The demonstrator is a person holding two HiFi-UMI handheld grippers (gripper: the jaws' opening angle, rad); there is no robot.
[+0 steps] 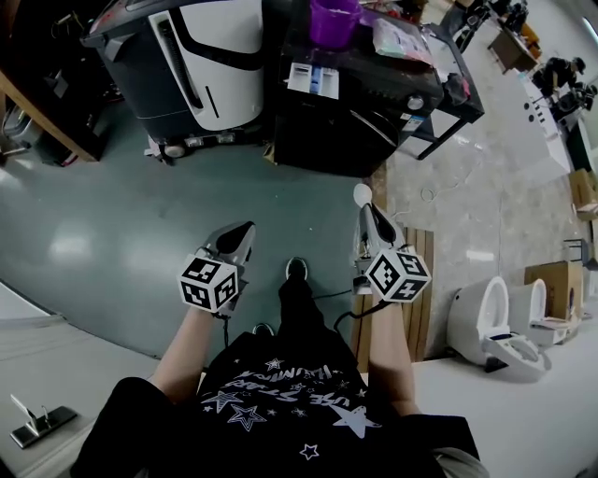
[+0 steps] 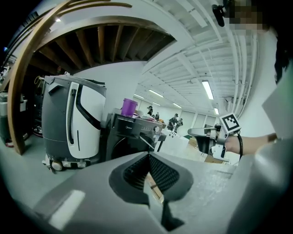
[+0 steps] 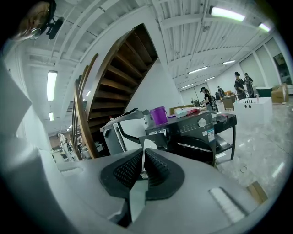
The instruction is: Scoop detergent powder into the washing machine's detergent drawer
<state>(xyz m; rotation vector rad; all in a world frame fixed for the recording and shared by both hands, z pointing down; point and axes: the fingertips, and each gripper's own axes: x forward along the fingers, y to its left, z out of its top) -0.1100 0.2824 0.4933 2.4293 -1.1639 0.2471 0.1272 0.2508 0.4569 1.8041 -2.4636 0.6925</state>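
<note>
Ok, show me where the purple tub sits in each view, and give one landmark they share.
Head view: purple tub at the top edge, just right of centre.
Left gripper view: purple tub left of centre, mid-height.
Right gripper view: purple tub near the centre, mid-height.
Shared landmark: the black washing machine that the tub stands on, seen in all three.

Left tool (image 1: pixel 241 233), right tool (image 1: pixel 372 213) over green floor (image 1: pixel 112 215); white scoop (image 1: pixel 363 194) at right tool tip; black washing machine (image 1: pixel 355 117) ahead, purple cup (image 1: pixel 334 21) atop.
</note>
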